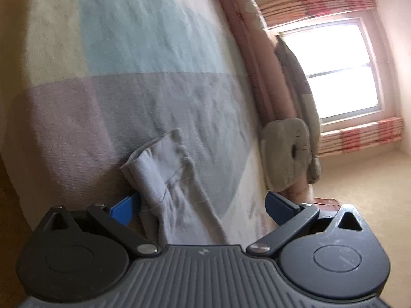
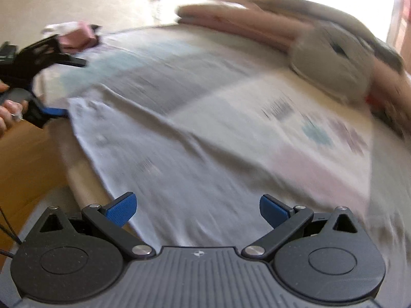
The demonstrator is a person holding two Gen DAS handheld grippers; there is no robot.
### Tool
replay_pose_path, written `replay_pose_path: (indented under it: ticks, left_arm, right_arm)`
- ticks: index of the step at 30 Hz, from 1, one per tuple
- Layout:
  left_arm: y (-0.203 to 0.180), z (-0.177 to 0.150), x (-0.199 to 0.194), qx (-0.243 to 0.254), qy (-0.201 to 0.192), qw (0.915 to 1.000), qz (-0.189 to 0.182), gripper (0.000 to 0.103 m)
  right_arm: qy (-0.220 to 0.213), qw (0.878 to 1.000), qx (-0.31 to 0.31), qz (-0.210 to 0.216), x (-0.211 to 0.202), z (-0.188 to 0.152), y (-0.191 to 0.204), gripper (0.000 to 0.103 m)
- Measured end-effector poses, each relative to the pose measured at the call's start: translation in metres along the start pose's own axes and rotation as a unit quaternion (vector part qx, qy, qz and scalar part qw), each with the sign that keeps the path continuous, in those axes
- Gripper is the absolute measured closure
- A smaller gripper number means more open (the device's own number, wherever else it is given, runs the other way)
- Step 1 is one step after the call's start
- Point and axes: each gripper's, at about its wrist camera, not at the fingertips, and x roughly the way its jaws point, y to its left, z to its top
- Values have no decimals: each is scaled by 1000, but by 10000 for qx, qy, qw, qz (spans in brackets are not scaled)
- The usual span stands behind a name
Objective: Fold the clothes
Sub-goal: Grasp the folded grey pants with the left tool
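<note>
A pale grey garment (image 2: 167, 141) lies spread across the bed, blurred in the right wrist view. In the left wrist view one hemmed end of the garment (image 1: 167, 179) runs up between the fingers of my left gripper (image 1: 203, 205). That gripper is open wide, and the cloth covers part of its left blue pad (image 1: 125, 206). My right gripper (image 2: 197, 209) is open too, hovering over the garment's near edge with nothing between its pads. The left gripper (image 2: 69, 87) also shows at the far left, held by a hand (image 2: 10, 110), at the garment's corner.
The bed carries a colour-block sheet (image 1: 128, 51). A grey pillow (image 1: 285, 151) and folded pink quilts (image 1: 257, 51) lie along the far side under a bright window (image 1: 339, 71). Pink and white clothes (image 2: 77, 36) sit at the bed's far corner. A wooden floor (image 2: 25, 159) shows on the left.
</note>
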Motion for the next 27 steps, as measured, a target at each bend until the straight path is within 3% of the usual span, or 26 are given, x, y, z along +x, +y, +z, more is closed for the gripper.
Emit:
replay_pose_path:
  ticks: [6, 14, 20, 27]
  left_arm:
    - [-7, 7, -2, 241, 127, 9995, -156, 1]
    - [-7, 13, 0, 436, 333, 9983, -211, 1]
    - [-5, 16, 0, 428, 389, 9980, -270, 1]
    - [-11, 14, -4, 540, 385, 9970, -398, 1]
  right_arm:
    - [-89, 9966, -612, 542, 40, 42, 40, 0]
    - [21, 9829, -1388, 1208, 95, 75, 104, 0]
    - [41, 9794, -1646, 1167, 121, 85, 139, 0]
    - [-172, 9813, -1813, 622, 126, 87, 153, 0]
